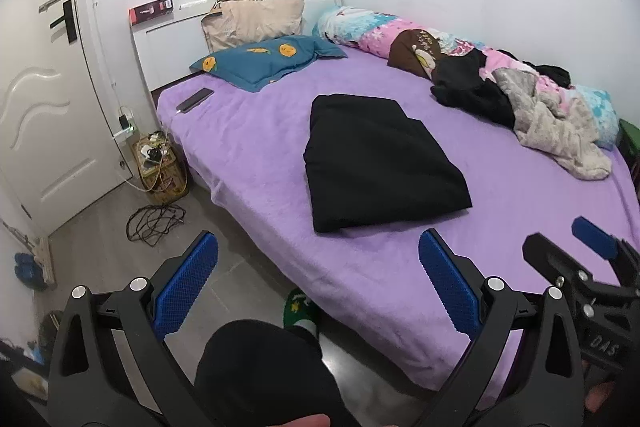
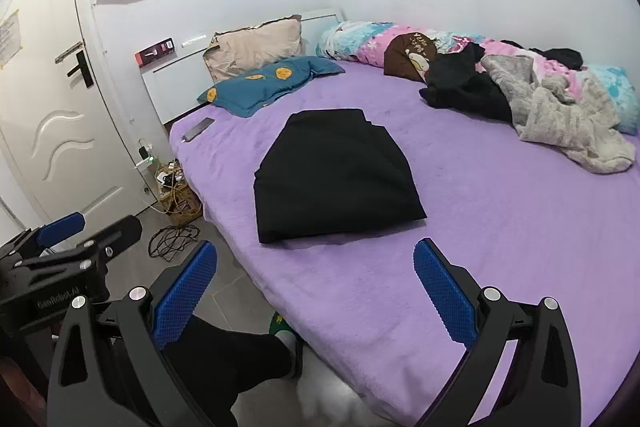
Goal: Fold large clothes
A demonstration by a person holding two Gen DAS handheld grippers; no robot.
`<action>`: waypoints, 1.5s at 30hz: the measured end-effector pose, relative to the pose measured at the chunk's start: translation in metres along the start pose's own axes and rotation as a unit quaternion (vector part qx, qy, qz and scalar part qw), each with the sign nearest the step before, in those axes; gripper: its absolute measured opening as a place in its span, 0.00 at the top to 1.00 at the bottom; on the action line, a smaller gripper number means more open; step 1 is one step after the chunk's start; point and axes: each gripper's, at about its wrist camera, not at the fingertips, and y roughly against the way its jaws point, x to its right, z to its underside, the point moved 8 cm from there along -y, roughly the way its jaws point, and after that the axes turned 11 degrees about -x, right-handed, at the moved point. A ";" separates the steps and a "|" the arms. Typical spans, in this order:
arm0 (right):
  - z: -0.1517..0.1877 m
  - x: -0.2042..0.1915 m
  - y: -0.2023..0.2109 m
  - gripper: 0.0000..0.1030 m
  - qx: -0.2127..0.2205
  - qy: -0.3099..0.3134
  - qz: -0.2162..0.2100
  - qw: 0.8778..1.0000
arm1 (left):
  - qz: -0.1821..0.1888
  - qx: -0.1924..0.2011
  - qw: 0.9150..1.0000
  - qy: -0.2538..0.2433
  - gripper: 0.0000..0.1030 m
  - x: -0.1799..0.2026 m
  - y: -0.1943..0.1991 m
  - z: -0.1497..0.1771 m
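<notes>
The left gripper (image 1: pixel 318 281) hangs with its blue-padded jaws spread wide and nothing between them, held back from the near edge of the bed (image 1: pixel 256 163) over the grey floor. The right gripper (image 2: pixel 316 287) is likewise spread and empty, beside it and a little further over the mattress. Neither touches any cloth.

Beyond the fingers, in the middle of the purple blanket, lies the black garment (image 2: pixel 336 175), already folded into a thick, roughly rectangular bundle with several layers stacked. Its near edge looks like a rounded fold, the far end shows a stepped second layer. It sits well apart from both grippers.

It is likely soft, limp cloth of moderate weight; it would sag and open if lifted by one corner. The plush blanket probably grips it, so dragging may pull the layers askew. The best hold, as I judge it, is at the two near corners, pinching through all layers at once, one gripper each.

Further off, against the far wall, a heap of unfolded clothes (image 1: pixel 520 103), black and grey, lies on a rolled pink-and-blue quilt (image 1: pixel 384 27). A blue pillow (image 1: pixel 264 61) and a phone (image 1: pixel 195 99) lie near the headboard.
</notes>
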 end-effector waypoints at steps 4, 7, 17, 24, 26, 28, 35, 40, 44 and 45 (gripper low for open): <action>0.002 0.002 0.000 0.06 -0.001 0.002 0.000 1.000 | 0.004 0.000 1.000 0.004 0.06 -0.001 0.001 0.004; 0.002 0.004 0.000 0.06 -0.003 -0.001 0.001 1.000 | 0.004 -0.002 1.000 0.009 0.06 -0.004 0.000 0.004; 0.005 0.003 -0.001 0.06 -0.008 -0.005 -0.005 1.000 | -0.001 -0.002 1.000 0.002 0.06 -0.002 -0.001 0.003; 0.006 0.003 0.000 0.06 -0.006 -0.006 -0.004 1.000 | -0.006 -0.002 1.000 -0.002 0.06 0.000 -0.002 0.002; 0.006 0.002 0.000 0.06 -0.006 -0.005 -0.005 1.000 | -0.012 -0.001 1.000 -0.004 0.06 0.001 -0.002 0.001; 0.007 -0.001 0.000 0.06 -0.005 0.000 -0.005 1.000 | -0.012 -0.005 1.000 -0.001 0.06 0.002 -0.002 0.002; 0.006 -0.001 0.001 0.06 -0.004 0.005 -0.004 1.000 | -0.007 -0.006 1.000 0.000 0.06 0.004 -0.002 0.002; 0.005 -0.001 0.001 0.06 -0.004 0.006 -0.002 1.000 | -0.002 -0.007 1.000 0.000 0.06 0.004 -0.001 0.002; 0.006 -0.001 0.001 0.06 -0.005 0.006 -0.003 1.000 | 0.001 -0.007 1.000 -0.002 0.06 0.005 -0.001 0.002; 0.006 -0.001 0.001 0.06 -0.005 0.007 -0.002 1.000 | 0.003 -0.007 1.000 -0.003 0.06 0.006 -0.001 0.002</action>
